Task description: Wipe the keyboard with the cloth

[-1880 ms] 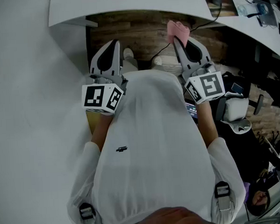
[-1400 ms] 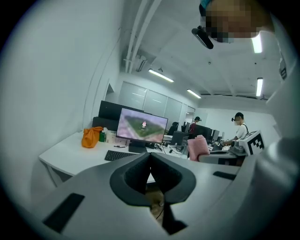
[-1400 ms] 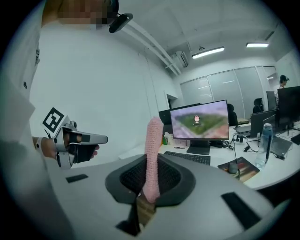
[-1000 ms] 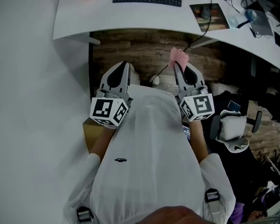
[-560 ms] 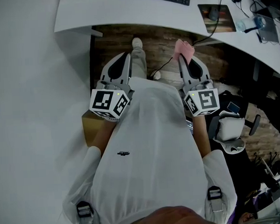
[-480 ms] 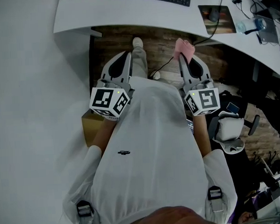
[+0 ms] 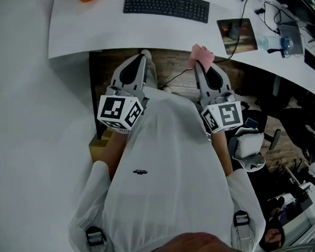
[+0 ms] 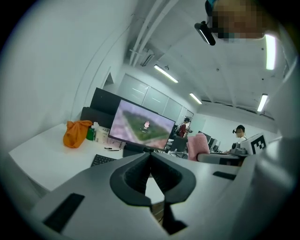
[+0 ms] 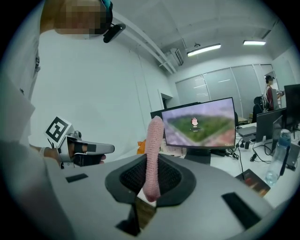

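Right claw (image 7: pixel 198 64) is clamped on the pink cloth (image 7: pixel 201 53), which sticks up between its jaws, while the left claw (image 7: pixel 141 55) is closed tight with nothing in it. Both are held side by side on the near side of the worktop's edge. White worktop (image 7: pixel 89 31) curves across the far side, carrying the black keyboard (image 7: pixel 166 6) left of a mouse pad (image 7: pixel 230 29), and the cloth is well apart from the keyboard.
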A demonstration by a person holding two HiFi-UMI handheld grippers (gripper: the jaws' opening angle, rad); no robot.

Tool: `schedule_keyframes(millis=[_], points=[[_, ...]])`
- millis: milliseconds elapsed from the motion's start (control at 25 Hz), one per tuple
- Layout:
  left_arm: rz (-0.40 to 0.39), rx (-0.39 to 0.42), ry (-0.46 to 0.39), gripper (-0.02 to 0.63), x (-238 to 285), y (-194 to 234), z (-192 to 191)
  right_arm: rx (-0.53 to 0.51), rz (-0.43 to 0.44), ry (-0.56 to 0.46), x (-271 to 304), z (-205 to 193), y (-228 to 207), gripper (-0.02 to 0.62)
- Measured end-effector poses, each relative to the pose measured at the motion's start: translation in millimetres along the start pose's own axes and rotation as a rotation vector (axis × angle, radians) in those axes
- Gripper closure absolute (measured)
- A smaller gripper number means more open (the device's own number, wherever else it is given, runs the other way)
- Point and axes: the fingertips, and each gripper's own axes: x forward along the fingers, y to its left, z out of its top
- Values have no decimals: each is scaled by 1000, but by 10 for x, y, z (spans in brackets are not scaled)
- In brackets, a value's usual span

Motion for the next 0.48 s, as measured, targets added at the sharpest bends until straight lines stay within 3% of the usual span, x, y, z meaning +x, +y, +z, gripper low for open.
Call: schedule_keyframes(millis=[480], points=[[-24,-42,-22,586,686,1070,711,-76,37,40,1490,543,35,557]])
